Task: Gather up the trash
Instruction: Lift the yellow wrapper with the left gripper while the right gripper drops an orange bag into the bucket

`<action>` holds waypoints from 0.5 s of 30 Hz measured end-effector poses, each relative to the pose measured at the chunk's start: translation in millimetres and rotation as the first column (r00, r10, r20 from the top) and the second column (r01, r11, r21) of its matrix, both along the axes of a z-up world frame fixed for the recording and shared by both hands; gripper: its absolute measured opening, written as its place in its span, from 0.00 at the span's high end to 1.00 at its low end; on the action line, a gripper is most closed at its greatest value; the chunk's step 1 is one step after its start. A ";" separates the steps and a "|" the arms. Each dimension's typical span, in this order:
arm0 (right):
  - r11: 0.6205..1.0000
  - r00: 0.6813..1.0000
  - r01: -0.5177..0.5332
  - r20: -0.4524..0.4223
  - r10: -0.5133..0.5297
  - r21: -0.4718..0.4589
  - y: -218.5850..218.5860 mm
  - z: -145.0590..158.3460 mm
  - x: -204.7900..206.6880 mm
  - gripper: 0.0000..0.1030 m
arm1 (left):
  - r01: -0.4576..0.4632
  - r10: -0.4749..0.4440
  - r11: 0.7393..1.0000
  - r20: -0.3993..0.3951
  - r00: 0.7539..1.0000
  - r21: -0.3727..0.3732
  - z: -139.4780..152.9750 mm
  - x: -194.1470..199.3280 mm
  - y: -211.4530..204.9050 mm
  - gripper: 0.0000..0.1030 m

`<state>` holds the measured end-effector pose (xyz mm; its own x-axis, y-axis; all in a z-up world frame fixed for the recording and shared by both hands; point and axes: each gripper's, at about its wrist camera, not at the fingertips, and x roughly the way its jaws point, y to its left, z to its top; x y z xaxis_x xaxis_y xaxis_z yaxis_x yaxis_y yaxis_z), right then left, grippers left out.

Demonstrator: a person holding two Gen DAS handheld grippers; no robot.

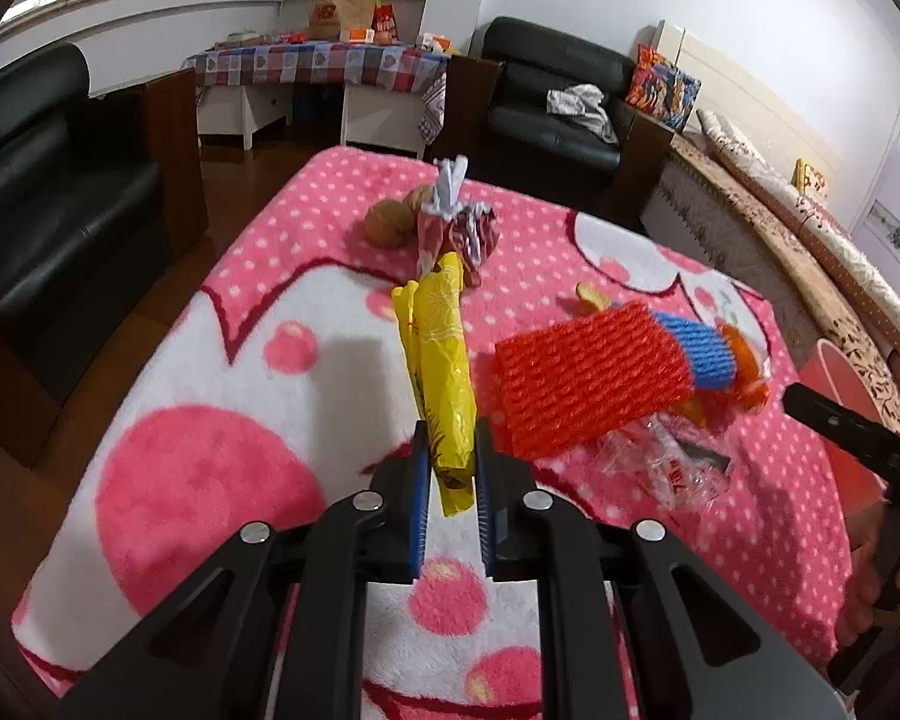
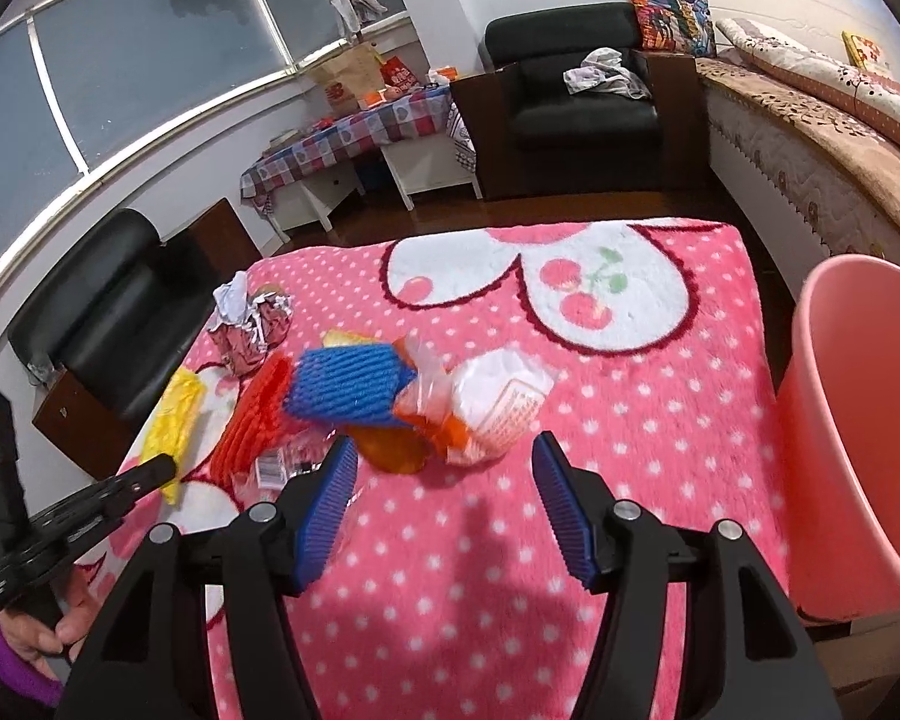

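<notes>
Now left gripper (image 1: 453, 468) pinches the crumpled yellow plastic bag (image 1: 441, 360) at its near end; right gripper (image 2: 444, 501) gapes, empty.
Bag looks light, limp, slippery: likely droops, so the end grip needs a firm squeeze.

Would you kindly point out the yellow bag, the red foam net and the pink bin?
yellow bag (image 1: 444, 354): left wrist view, middle of its length.
red foam net (image 1: 588, 384): left wrist view, centre of the mesh.
pink bin (image 2: 858, 420): right wrist view, inner wall.

Pink dotted blanket (image 2: 630, 432) – foam nets (image 1: 576, 378); wrappers (image 2: 498, 402); walnuts (image 1: 387, 222).
</notes>
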<state>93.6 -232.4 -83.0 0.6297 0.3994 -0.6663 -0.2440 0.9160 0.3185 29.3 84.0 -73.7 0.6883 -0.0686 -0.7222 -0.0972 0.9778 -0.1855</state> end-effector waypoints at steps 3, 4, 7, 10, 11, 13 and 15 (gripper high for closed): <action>1.000 1.000 0.014 0.002 -0.014 -0.026 4.3 -3.2 11.0 0.37 | 0.012 -0.012 1.000 0.016 1.000 -0.007 5.2 -0.2 -0.8 0.87; 0.999 1.000 0.020 -0.006 -0.020 -0.034 5.1 -5.8 15.6 0.36 | 0.016 -0.016 1.000 0.018 1.000 -0.008 5.8 -0.5 -1.2 0.87; 0.999 0.999 0.033 -0.037 -0.034 -0.034 6.1 -14.1 26.0 0.36 | 0.032 -0.032 0.999 0.022 0.999 -0.009 6.3 -0.6 -5.1 0.87; 1.000 0.997 0.028 -0.066 -0.028 -0.001 3.8 -22.6 31.7 0.45 | 0.045 -0.045 0.999 0.025 0.999 -0.013 6.5 -0.4 -8.4 0.87; 1.000 0.997 0.028 -0.069 -0.028 0.002 3.6 -24.0 31.6 0.49 | 0.049 -0.049 0.999 0.027 0.998 -0.014 6.6 -1.0 -9.1 0.87; 1.000 0.998 0.025 -0.062 -0.024 0.006 2.4 -23.5 29.6 0.57 | 0.057 -0.057 0.998 0.031 0.998 -0.016 7.7 -1.3 -11.1 0.87; 1.000 0.998 0.022 -0.060 -0.022 0.012 0.8 -22.1 26.5 0.60 | 0.065 -0.064 0.998 0.037 0.997 -0.015 9.4 -1.4 -13.4 0.87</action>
<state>120.2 -231.6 -105.1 0.5977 0.3945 -0.6979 -0.2041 0.9168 0.3433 27.9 70.6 -64.3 0.7079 -0.1253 -0.6951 -0.0269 0.9786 -0.2039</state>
